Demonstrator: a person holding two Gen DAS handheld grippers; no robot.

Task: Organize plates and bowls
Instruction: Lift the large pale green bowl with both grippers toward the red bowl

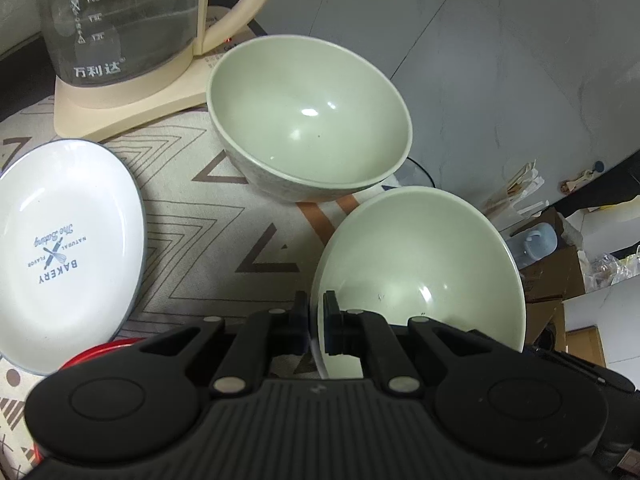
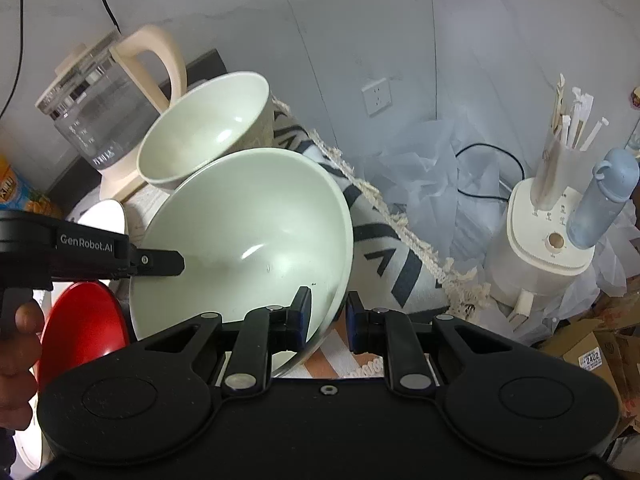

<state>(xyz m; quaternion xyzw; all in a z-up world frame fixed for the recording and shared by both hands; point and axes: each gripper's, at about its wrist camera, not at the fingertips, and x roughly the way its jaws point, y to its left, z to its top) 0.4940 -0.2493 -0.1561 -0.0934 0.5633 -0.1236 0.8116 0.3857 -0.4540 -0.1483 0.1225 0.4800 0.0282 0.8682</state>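
Note:
My left gripper [image 1: 317, 312] is shut on the rim of a pale green bowl [image 1: 420, 276] and holds it tilted above the patterned cloth. The same bowl [image 2: 248, 240] fills the right wrist view, with the left gripper's finger [image 2: 160, 262] on its left rim. My right gripper [image 2: 328, 312] is open, its jaws straddling the bowl's right rim without closing on it. A second pale green bowl [image 1: 308, 120] stands upright on the cloth behind; it also shows in the right wrist view [image 2: 208, 136]. A white "BAKERY" plate [image 1: 68, 248] lies at left. A red plate [image 2: 84, 328] lies below.
A glass kettle [image 1: 120, 20] on a cream base stands at the back left, close to the upright bowl. The cloth's fringed edge [image 2: 400, 224] runs along the table's right side. Beyond it stand a cream appliance [image 2: 540, 248], a blue bottle [image 2: 604, 200] and cardboard boxes.

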